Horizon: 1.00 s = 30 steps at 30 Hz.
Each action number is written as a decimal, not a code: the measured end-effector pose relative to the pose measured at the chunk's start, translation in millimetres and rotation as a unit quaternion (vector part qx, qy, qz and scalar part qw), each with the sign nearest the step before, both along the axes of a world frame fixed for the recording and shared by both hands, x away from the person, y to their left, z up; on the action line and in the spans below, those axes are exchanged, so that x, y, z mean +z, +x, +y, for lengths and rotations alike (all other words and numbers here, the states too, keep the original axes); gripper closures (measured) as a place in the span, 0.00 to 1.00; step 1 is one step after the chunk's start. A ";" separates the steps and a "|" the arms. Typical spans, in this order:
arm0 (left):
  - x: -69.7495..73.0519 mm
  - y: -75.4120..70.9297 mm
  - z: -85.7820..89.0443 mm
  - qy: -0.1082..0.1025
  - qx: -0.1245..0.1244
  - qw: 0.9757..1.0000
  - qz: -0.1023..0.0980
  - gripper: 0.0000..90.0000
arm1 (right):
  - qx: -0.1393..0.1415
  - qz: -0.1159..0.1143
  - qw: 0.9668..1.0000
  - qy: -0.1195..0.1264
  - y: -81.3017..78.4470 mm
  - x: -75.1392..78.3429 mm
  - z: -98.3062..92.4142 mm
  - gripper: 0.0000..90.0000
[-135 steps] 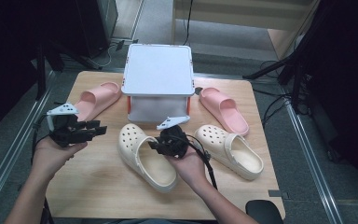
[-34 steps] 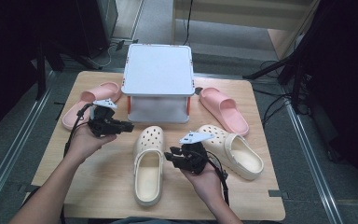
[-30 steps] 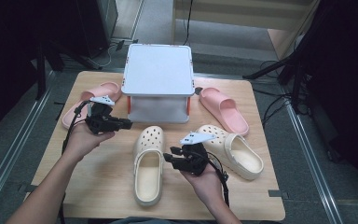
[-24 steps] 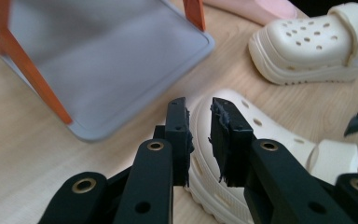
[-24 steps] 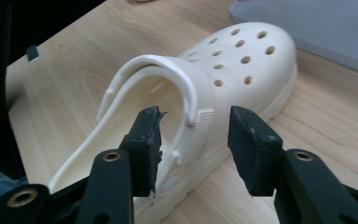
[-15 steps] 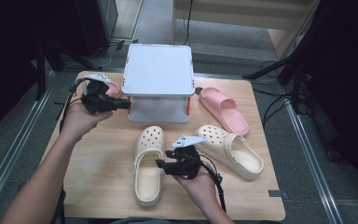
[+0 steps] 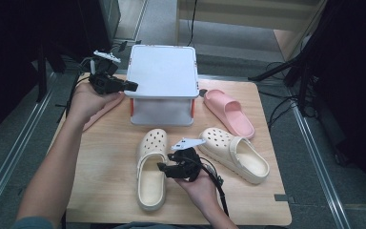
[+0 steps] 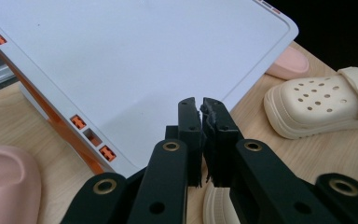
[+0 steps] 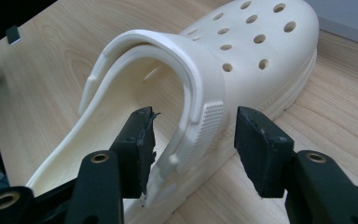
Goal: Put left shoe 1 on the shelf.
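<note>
My left gripper [image 7: 132,87] is raised at the left edge of the white box [image 7: 162,76]. Its jaws have just been closing and now stand shut with nothing between them, over the lid [image 8: 144,60] in the left gripper view [image 8: 200,103]. The right gripper [image 7: 162,167] sits at the right rim of the left cream clog [image 7: 150,164]. Its jaws have just been opening. In the right gripper view [image 9: 196,116] they stand open astride the clog's side wall by the strap [image 9: 186,74], one pad inside and one outside, neither pressing.
A second cream clog [image 7: 236,152] lies right of my right hand. One pink slide [image 7: 228,112] lies right of the box, another [image 7: 97,112] partly under my left hand. The wooden table [image 7: 105,157] has free room at the front left.
The left hand has lifted off the left pink slide and moved back and up to the box's left edge. The right hand has stayed at the left clog.
</note>
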<state>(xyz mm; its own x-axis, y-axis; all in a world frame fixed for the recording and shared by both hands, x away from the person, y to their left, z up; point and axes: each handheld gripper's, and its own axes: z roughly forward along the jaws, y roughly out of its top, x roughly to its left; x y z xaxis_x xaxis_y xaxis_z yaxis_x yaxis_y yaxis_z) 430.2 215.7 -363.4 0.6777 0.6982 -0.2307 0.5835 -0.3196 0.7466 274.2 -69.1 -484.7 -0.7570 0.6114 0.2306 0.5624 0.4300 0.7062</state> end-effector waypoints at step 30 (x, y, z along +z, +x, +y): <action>-18.5 6.7 -2.3 0.015 0.008 1.000 -0.010 0.94 | -0.079 -0.013 0.996 -0.037 13.2 1.9 9.0 0.83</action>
